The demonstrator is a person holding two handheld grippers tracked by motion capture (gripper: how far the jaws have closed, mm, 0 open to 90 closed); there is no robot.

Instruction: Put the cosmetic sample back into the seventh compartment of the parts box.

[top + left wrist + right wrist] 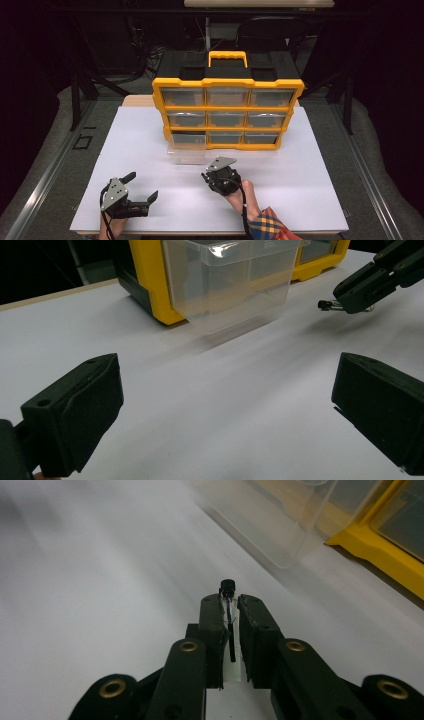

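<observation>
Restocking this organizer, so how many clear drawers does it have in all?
9: eight sit closed in the yellow organizer, three top, three middle, two bottom; one clear drawer is pulled out at bottom left.

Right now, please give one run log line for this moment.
left gripper: open, empty | right gripper: shut on small black-capped part | clear plastic drawer: pulled out of yellow organizer

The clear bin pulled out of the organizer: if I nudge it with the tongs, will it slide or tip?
The clear bin looks thin-walled and empty, so probably light; a nudge should slide it on the smooth white table. It seems to lean against the yellow organizer, so a high push might tip it. Push low.
</observation>
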